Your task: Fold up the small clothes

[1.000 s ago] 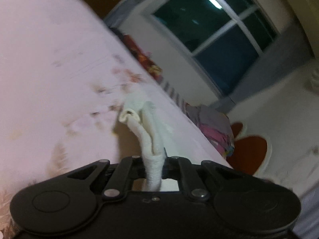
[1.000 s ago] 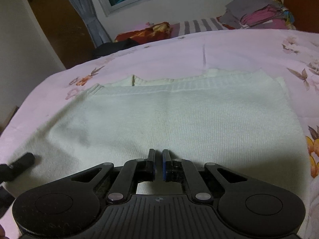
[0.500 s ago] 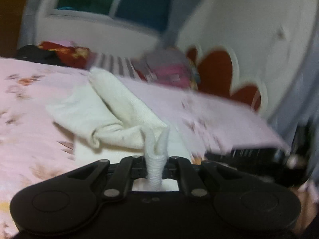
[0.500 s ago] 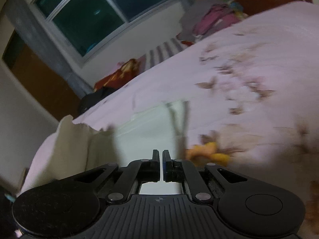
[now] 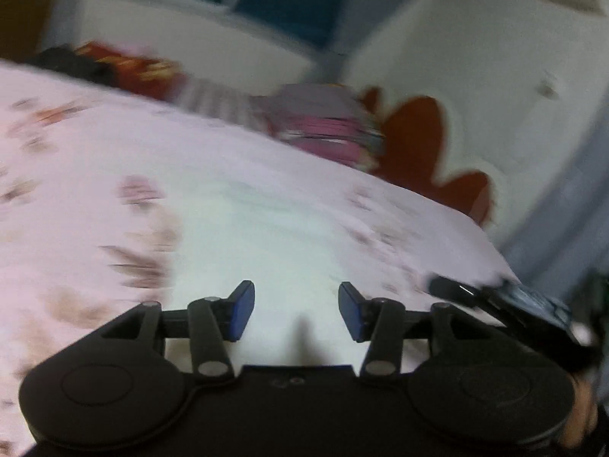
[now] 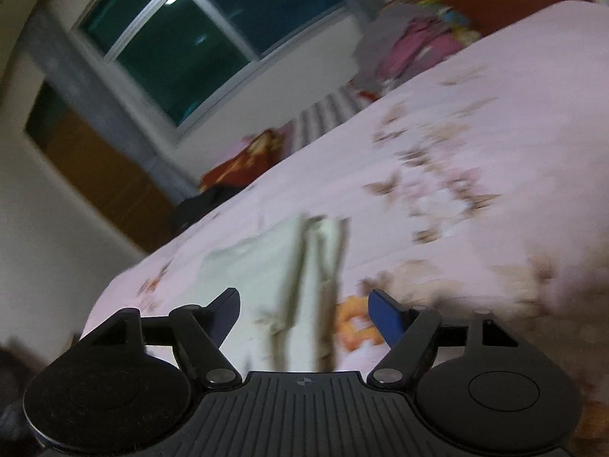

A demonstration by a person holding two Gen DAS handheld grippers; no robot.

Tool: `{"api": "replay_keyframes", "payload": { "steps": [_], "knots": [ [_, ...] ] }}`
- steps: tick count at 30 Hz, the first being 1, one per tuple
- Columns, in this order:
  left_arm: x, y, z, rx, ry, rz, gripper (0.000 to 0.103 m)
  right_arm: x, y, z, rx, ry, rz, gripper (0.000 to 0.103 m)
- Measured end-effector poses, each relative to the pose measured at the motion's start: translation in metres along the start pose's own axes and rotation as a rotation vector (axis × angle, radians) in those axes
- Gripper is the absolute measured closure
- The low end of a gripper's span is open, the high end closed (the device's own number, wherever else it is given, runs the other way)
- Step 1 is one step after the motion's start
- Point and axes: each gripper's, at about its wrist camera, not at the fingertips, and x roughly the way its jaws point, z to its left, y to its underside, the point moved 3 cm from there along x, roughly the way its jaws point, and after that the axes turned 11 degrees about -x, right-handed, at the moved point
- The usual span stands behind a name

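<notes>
Left claw (image 5: 296, 312): we see its jaws apart, having just been opening; nothing sits between the blue pads (image 5: 240, 310).
Right claw (image 6: 304, 314): we find its jaws spread wider, also just opened, gripping nothing.
Cream garment (image 5: 262, 243): we see it on the bed, directly ahead of and beneath the left claw; in the right wrist view (image 6: 281, 266) it runs forward from between the fingers, with a raised fold at its far end.
Bed sheet (image 5: 76, 175): pink with flowers, it surrounds the garment on both sides of each claw.
Clothes pile (image 5: 323, 129): we see it far ahead of the left claw, at the bed's far edge.
Sharpness: both views are blurred, so we cannot tell the garment's edges exactly.
</notes>
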Motion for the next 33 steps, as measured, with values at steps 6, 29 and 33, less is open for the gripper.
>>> {"api": "replay_keyframes", "payload": {
  "steps": [6,29,33],
  "knots": [
    [-0.005,-0.016,0.043,-0.059,-0.081,0.002,0.057,0.05,0.011,0.026,-0.058,-0.047,0.106,0.046],
    [0.044,-0.047,0.055,0.061,-0.002,0.105,0.068,0.113,0.022,0.044,-0.061,0.0,0.222,0.085],
    [0.032,-0.051,0.029,0.123,0.016,0.073,0.069,0.098,0.012,0.052,-0.081,0.015,0.198,0.088]
  ]
}}
